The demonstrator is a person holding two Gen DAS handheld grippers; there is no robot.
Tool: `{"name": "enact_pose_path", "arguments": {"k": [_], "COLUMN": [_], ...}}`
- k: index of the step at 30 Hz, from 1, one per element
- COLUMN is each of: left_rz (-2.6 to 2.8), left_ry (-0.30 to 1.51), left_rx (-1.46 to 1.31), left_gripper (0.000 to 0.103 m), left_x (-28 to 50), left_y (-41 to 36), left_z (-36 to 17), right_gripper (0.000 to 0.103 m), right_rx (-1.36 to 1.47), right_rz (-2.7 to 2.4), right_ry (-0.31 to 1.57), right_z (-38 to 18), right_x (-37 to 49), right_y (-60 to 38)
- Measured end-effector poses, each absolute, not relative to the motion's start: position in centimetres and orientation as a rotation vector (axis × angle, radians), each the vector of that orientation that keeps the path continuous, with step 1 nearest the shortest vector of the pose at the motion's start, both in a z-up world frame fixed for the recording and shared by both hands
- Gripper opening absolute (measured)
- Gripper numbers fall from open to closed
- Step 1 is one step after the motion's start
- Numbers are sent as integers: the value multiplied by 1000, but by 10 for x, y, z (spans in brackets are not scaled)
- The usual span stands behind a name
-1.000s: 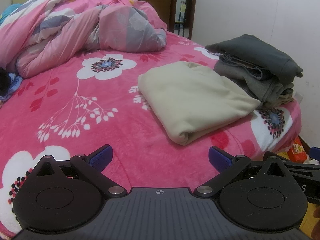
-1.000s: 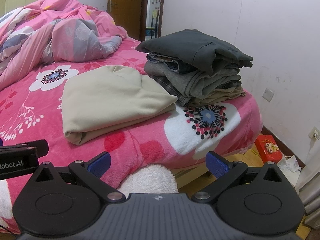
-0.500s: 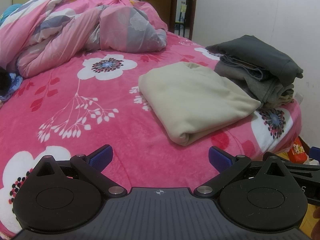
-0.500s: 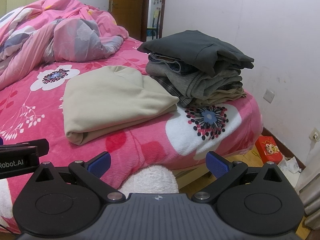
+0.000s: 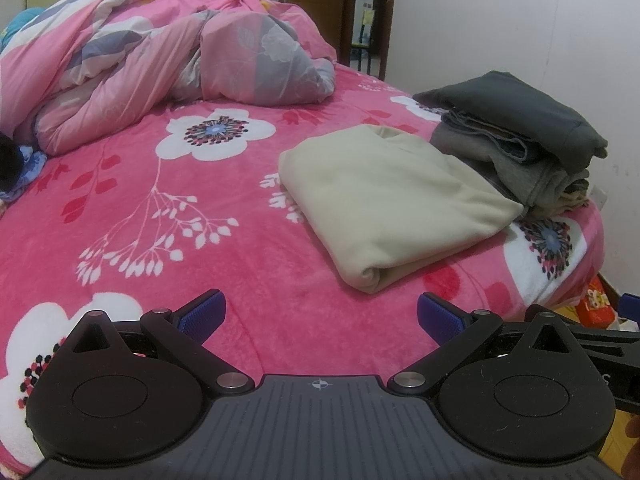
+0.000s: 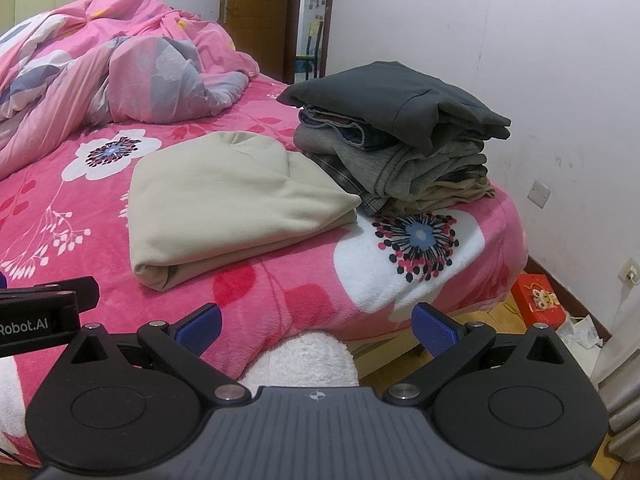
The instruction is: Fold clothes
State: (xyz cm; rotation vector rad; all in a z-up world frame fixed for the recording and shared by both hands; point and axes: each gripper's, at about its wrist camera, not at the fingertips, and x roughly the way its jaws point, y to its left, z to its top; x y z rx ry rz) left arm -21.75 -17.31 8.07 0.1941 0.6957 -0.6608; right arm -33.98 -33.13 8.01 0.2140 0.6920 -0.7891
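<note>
A folded cream garment [image 5: 392,204] lies on the pink flowered bed [image 5: 160,240]; it also shows in the right wrist view [image 6: 228,204]. Next to it on the right stands a stack of folded grey and dark clothes [image 5: 516,148], also in the right wrist view [image 6: 400,140]. My left gripper [image 5: 320,314] is open and empty, held near the bed's front edge, short of the cream garment. My right gripper [image 6: 316,326] is open and empty, held off the bed's front edge, short of the garment and the stack.
A crumpled pink and grey duvet [image 5: 160,72] fills the back left of the bed. A white fluffy thing [image 6: 304,356] sits under the bed edge. A red box [image 6: 536,296] and papers lie on the floor by the white wall. A brown door [image 6: 256,12] stands behind.
Both views have shifted very slightly, with the clothes a touch lower in frame. The clothes have not moved and both grippers stay open.
</note>
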Motion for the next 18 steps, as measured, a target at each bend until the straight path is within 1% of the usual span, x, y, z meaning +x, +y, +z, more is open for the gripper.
{"name": "enact_pose_path", "arguments": {"k": [18], "left_rz": [-656], "left_ry": [697], "left_rx": [193], "left_gripper": [103], "left_x": [-216], "left_y": [-170], "left_z": [80], "right_gripper": [103], "right_rx": [221], "right_rz": [-787], "right_ry": [696], "right_z": [79], "right_x": [-341], "right_y": [-331]}}
